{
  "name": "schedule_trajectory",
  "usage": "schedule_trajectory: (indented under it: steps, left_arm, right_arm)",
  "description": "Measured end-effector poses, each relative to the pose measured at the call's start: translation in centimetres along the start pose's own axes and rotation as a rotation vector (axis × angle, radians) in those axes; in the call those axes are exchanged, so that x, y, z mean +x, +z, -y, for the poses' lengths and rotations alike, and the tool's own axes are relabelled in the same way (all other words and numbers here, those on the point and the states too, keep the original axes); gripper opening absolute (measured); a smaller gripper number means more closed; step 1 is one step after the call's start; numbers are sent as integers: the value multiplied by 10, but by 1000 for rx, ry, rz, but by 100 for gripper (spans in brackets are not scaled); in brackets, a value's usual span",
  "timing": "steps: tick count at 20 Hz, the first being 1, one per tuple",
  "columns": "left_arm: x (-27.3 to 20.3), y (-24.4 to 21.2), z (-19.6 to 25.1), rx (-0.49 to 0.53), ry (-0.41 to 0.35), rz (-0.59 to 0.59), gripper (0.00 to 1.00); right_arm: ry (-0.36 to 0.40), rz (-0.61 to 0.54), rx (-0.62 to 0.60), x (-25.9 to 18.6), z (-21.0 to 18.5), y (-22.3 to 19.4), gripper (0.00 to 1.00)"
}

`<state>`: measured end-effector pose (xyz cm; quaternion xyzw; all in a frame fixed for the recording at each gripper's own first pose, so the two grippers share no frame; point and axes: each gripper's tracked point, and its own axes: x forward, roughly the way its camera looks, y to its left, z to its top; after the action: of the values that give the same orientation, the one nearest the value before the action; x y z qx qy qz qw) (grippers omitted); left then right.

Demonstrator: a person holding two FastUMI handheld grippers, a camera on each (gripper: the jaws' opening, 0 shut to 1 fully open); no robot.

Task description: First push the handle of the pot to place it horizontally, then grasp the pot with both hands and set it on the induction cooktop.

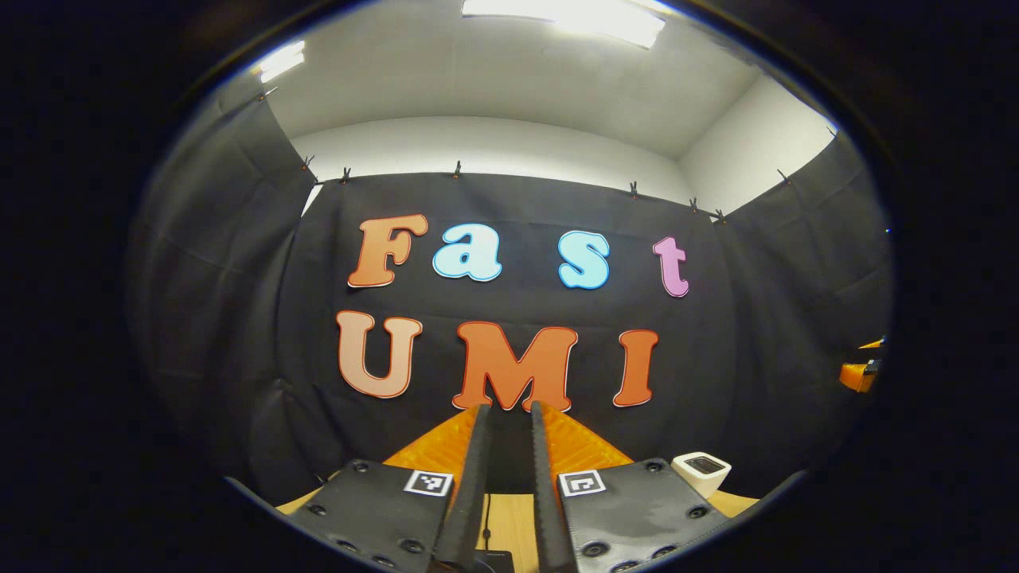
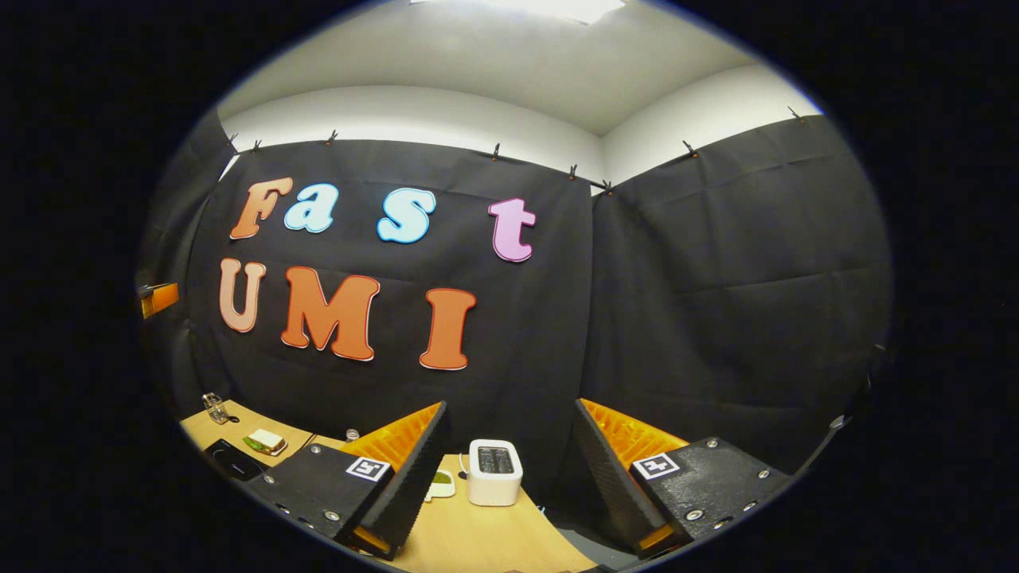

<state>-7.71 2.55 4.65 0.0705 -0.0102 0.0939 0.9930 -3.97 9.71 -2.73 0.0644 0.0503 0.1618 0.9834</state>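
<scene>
Right gripper view has the right gripper (image 2: 509, 446) spread wide, toaster (image 2: 494, 471) on the table (image 2: 478, 541) ahead. Left gripper (image 1: 509, 446) nearly pinched together, holding nothing. Pot's somewhere I can't see, so handle-push hasn't started; both need to tilt down first.

Both views face the wall (sharing toaster (image 2: 494, 471)).

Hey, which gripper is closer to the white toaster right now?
Right, probably. The toaster sits straight ahead of the right gripper, seen between its open jaws; for the left gripper it lies off to the right side.
</scene>
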Motion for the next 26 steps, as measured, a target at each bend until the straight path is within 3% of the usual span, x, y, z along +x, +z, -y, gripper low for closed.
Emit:
schedule_trajectory:
  steps: [1,3,4,5,6,8,11,14,18,22,23,26]
  left_arm:
    - [0,-2,-3,12,8,2,24]
    - [-1,-3,-14,23,23,1,24]
    - [-3,-5,-17,22,25,-3,31]
    - [-5,-8,-24,21,32,-7,51]
    - [-6,-9,-32,20,46,-10,60]
    - [-11,-10,-47,14,68,-13,71]
    - [-16,-11,-71,17,101,-8,80]
    - [-16,-16,-94,23,139,-13,98]
    - [-16,-27,-115,36,165,-37,95]
    - [-14,-43,-126,40,171,-66,94]
    - [-13,-49,-128,42,171,-77,97]
    - [-11,-67,-138,50,177,-114,92]
  right_arm:
    - [12,-3,3,-1,-7,-2,95]
    - [41,3,15,-4,-24,-4,95]
    - [60,8,19,-7,-35,-5,95]
    - [83,8,17,-9,-46,-9,95]
    - [104,-2,17,-12,-57,-17,95]
    - [161,-49,14,-16,-87,-36,95]
    - [251,-186,42,-33,-132,-86,95]
    - [326,-376,123,-52,-175,-144,95]
    - [405,-624,193,-81,-221,-209,89]
    - [475,-842,147,-118,-250,-274,70]
    - [499,-882,136,-127,-258,-286,60]
    - [581,-986,99,-149,-283,-309,37]
